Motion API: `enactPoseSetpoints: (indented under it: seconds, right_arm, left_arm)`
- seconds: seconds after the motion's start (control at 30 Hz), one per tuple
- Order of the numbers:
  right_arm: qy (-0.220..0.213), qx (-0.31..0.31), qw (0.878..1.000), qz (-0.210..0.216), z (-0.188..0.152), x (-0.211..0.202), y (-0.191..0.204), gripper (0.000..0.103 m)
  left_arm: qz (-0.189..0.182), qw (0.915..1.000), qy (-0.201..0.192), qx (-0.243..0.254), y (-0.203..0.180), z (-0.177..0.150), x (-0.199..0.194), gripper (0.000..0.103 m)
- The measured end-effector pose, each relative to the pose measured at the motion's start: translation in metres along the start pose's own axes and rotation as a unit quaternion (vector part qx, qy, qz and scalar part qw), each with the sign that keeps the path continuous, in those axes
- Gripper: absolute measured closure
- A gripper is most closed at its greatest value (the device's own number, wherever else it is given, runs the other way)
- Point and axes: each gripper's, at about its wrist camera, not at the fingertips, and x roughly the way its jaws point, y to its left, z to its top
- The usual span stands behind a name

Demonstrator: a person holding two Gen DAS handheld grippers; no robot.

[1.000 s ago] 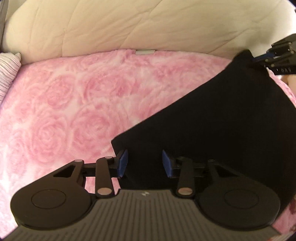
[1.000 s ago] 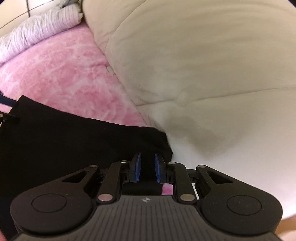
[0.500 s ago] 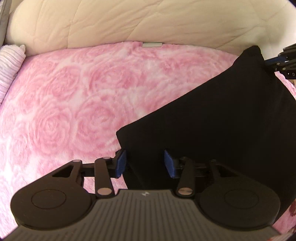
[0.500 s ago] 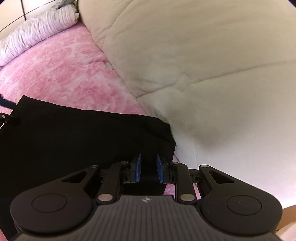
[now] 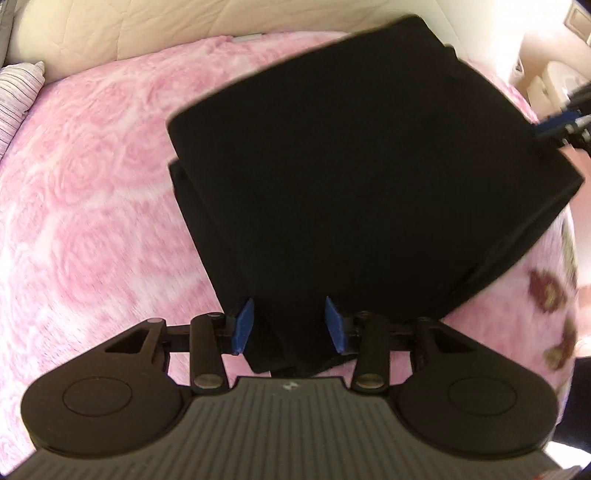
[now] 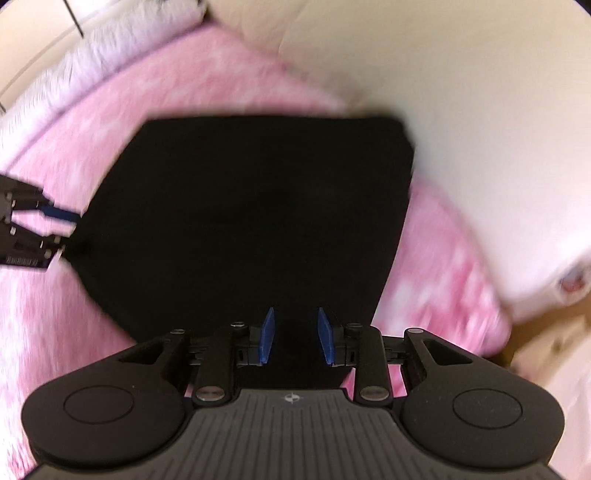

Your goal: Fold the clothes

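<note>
A black garment [image 5: 351,155] lies folded in stacked layers on the pink rose-patterned blanket [image 5: 92,192]. My left gripper [image 5: 288,325] is open, its blue pads on either side of the garment's near edge. In the right wrist view the same garment [image 6: 251,214] fills the middle. My right gripper [image 6: 295,336] is open over its near edge and holds nothing. The left gripper also shows at the left edge of the right wrist view [image 6: 55,232], beside the garment's corner. The right gripper's blue tip shows at the far right of the left wrist view [image 5: 557,123].
A cream quilted duvet [image 5: 147,26] lies along the far edge of the bed and to the right [image 6: 461,92]. A striped pillow [image 5: 14,99] sits at the far left. The bed's edge and floor show at the right [image 6: 546,343].
Both grippers have pulled back and up from the garment. The right gripper has opened and let go of the cloth corner. The garment now lies doubled over on itself.
</note>
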Motion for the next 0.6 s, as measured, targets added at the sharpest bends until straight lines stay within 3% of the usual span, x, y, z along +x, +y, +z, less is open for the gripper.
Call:
enactPoseSetpoints:
  seconds: [0.07, 0.27, 0.43, 0.6]
  right_arm:
    - [0.008, -0.005, 1.0, -0.012, -0.019, 0.003, 0.005, 0.072]
    - [0.004, 0.019, 0.999, -0.044, -0.036, -0.011, 0.013, 0.062]
    - [-0.015, 0.078, 0.995, -0.066, -0.049, -0.039, 0.033, 0.049]
    - [-0.048, 0.115, 0.988, -0.087, -0.066, -0.081, 0.072, 0.033]
  left_arm:
    - [0.002, 1.0, -0.002, -0.01, 0.002, 0.0, 0.002, 0.055]
    - [0.017, 0.9997, -0.011, 0.011, -0.002, -0.01, -0.016, 0.055]
    - [0.034, 0.9976, -0.021, -0.056, 0.001, -0.032, -0.05, 0.052]
    - [0.029, 0.9925, -0.051, -0.107, -0.002, -0.054, -0.105, 0.029]
